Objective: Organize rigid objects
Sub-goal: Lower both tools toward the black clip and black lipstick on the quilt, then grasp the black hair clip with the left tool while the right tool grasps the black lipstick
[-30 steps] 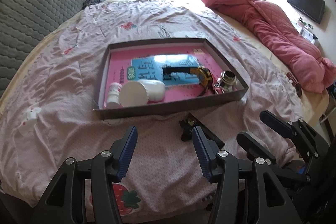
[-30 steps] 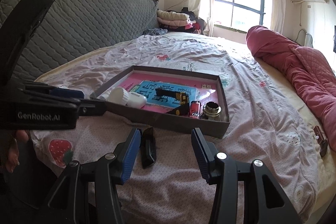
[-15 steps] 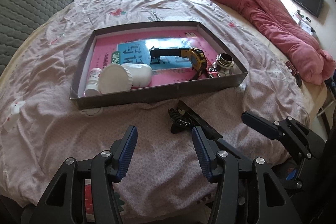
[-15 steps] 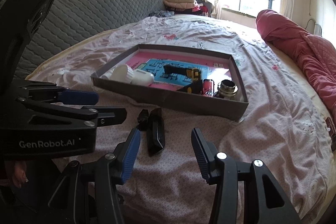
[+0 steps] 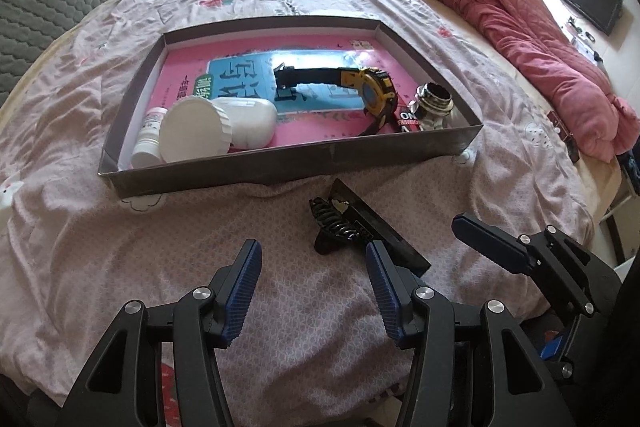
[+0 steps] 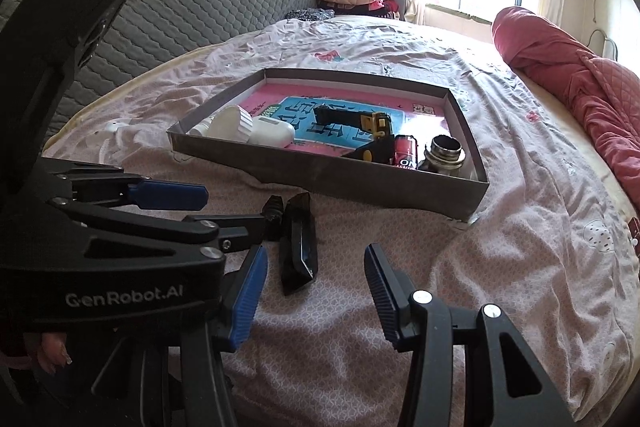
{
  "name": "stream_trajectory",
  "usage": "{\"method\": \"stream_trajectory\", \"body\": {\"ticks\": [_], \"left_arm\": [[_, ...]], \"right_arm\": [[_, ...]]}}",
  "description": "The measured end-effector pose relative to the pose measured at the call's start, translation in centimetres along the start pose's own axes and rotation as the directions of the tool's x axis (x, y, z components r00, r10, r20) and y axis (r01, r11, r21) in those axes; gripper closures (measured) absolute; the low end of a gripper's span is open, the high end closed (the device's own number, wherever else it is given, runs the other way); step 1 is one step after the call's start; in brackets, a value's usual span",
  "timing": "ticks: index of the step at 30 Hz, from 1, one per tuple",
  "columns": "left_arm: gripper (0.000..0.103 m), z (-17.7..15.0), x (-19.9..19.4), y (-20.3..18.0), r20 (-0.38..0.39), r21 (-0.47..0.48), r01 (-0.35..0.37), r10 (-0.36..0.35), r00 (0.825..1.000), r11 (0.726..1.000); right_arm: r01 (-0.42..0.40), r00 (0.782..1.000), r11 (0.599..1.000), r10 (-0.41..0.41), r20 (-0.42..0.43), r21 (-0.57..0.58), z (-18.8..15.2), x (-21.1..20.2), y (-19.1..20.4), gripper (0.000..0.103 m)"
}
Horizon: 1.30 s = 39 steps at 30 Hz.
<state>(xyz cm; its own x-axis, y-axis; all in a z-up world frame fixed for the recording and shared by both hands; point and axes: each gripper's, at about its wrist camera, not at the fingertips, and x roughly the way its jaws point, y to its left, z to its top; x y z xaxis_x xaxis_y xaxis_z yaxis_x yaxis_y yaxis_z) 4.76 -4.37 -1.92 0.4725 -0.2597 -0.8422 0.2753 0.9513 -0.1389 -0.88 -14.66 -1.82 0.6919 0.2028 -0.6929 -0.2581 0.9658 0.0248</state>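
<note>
Both tools stand with fingers apart and hold nothing: the left tool [image 5: 314, 291] and the right tool [image 6: 316, 285] hover over the bed [image 5: 100, 247] on the near side of the grey tray [image 5: 280, 169]. A black hair claw clip [image 5: 332, 227] and a flat black case [image 6: 298, 247] lie touching each other on the bed just before the tray's near wall. Inside the tray lie white bottles [image 5: 218, 127], a yellow-black watch [image 5: 372, 93] and a metal threaded fitting [image 5: 436, 103].

Over the last second both cameras have drawn closer to the grey tray [image 5: 288, 163], which now fills more of each view. The left hand-held gripper [image 5: 314, 293] has come forward toward the tray until the black hair clip [image 5: 332, 227] and the flat black case [image 5: 376, 231] lie just ahead of its spread fingertips. The right hand-held gripper [image 6: 314, 301] has likewise advanced, so the case [image 6: 298, 247] sits nearly between its open fingers instead of beside the left one.
</note>
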Motion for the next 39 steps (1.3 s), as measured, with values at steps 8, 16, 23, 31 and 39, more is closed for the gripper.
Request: {"method": "stream_trajectory", "body": {"ticks": [8,16,23,31,39], "left_arm": [[0.047,0.3,1.5,0.8,-0.023,-0.038,-0.015,0.014,1.000,0.999],[0.047,0.5,2.1,2.0,-0.026,-0.071,-0.016,0.014,1.000,0.997],[0.047,1.0,2.6,1.8,-0.025,-0.068,0.008,-0.010,1.000,0.998],[0.047,1.3,3.4,1.3,-0.025,-0.070,0.036,-0.037,0.999,0.997],[0.047,1.7,4.3,0.4,-0.031,-0.050,0.040,-0.042,0.999,0.998]], "right_arm": [[0.013,1.000,1.000,-0.013,-0.012,-0.004,0.1,1.3,0.0,0.053],[0.023,1.000,1.000,-0.023,-0.016,-0.008,0.3,2.6,-0.1,0.053],[0.030,0.999,0.999,-0.031,-0.031,-0.013,0.6,4.2,-0.3,0.053],[0.042,0.999,0.999,-0.042,-0.023,0.010,0.9,4.4,-1.8,0.060],[0.009,0.999,1.000,-0.009,-0.040,0.009,0.9,4.7,-2.4,0.061]]}}
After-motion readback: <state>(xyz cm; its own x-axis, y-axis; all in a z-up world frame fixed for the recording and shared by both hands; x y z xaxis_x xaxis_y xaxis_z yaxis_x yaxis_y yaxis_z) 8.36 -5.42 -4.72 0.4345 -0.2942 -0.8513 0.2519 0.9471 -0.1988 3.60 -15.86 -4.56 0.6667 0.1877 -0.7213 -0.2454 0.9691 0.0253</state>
